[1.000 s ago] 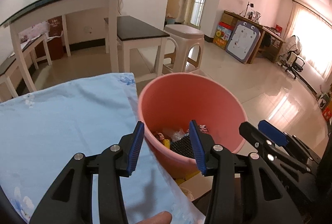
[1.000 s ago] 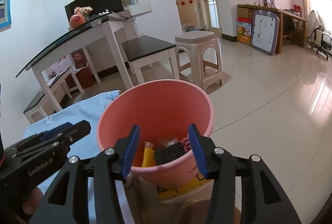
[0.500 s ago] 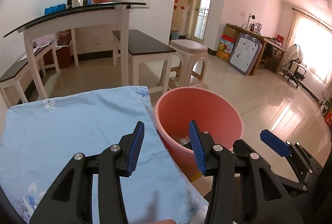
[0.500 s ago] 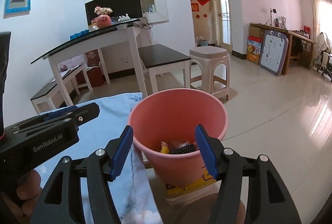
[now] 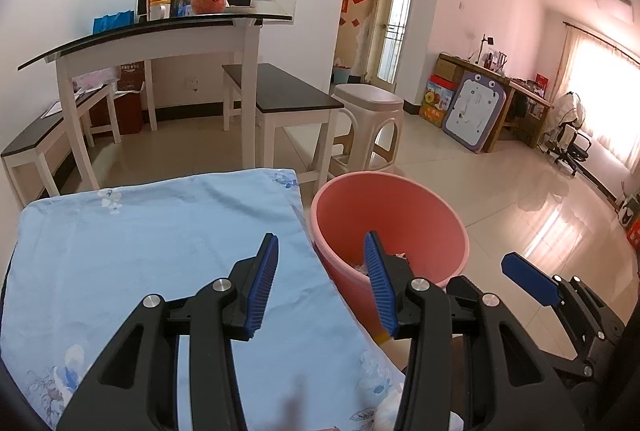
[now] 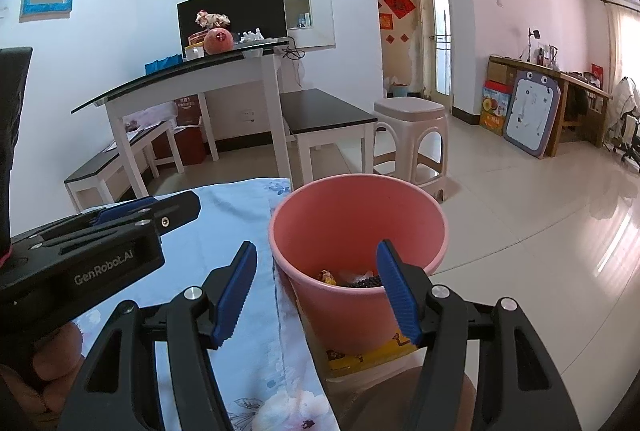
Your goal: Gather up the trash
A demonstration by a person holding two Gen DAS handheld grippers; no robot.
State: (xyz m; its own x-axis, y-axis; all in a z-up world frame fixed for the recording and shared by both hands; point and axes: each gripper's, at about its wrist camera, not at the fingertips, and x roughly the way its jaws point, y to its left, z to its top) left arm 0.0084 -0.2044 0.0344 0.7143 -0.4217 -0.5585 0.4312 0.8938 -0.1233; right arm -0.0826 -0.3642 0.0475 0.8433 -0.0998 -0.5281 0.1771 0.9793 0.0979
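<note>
The left gripper (image 5: 320, 281) hovers with jaws apart and empty over the right edge of the blue cloth (image 5: 140, 251). Just right of that edge stands the pink bin (image 6: 358, 231) with trash (image 6: 348, 277) inside; the right gripper (image 6: 316, 287), also empty and spread, hangs before it.

One pink bucket (image 6: 356, 227) at five o'clock of the one blue floral cloth (image 5: 152, 243). Two black-topped benches (image 6: 328, 113) flank one glass-topped table (image 6: 192, 75). One pale plastic stool (image 6: 410, 111) at twelve o'clock of the bucket.
</note>
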